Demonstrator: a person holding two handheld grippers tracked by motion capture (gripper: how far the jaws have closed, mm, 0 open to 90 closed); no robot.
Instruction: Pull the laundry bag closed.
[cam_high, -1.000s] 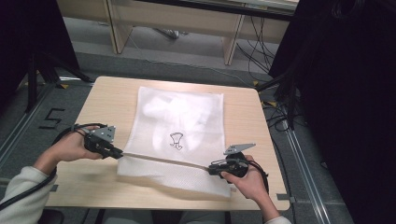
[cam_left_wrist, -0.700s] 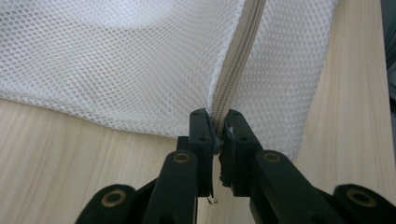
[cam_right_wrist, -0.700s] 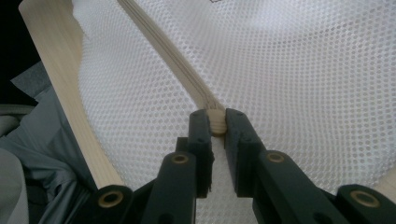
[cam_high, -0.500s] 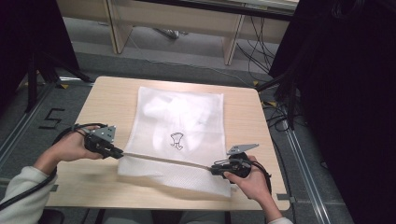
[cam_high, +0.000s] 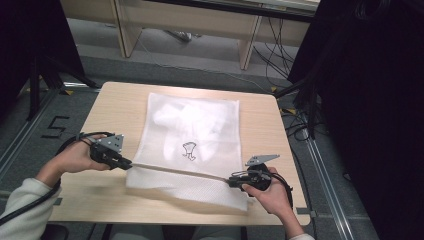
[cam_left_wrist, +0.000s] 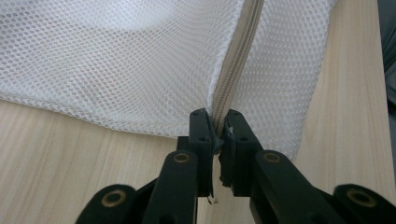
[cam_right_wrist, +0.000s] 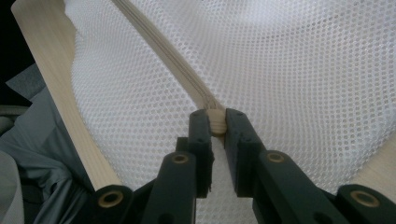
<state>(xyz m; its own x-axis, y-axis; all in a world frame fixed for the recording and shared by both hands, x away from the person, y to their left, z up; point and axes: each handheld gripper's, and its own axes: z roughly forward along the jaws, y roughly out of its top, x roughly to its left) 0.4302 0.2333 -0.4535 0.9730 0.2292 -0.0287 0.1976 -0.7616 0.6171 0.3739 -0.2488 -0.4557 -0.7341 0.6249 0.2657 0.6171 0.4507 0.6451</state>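
A white mesh laundry bag (cam_high: 192, 135) with a small dark print lies flat on the wooden table (cam_high: 120, 105). Its beige zipper (cam_high: 175, 170) runs taut across the near part of the bag. My left gripper (cam_high: 126, 163) is shut on the zipper's left end; up close the jaws (cam_left_wrist: 218, 126) pinch the zipper tape (cam_left_wrist: 243, 42) at the edge of the mesh (cam_left_wrist: 116, 60). My right gripper (cam_high: 231, 181) is shut on the right end, where the jaws (cam_right_wrist: 216, 122) clamp the zipper (cam_right_wrist: 163, 51) over the mesh (cam_right_wrist: 289, 70). Something white shows through the bag.
The bag's near edge lies close to the table's front edge (cam_high: 165, 215). Bare wood flanks the bag on both sides. Beyond the table are a light desk frame (cam_high: 247, 47) and floor cables (cam_high: 295, 125). Dark curtains (cam_high: 370, 100) stand to the right.
The right gripper has edged slightly to the right with the zipper end in it. The left gripper has hardly moved.
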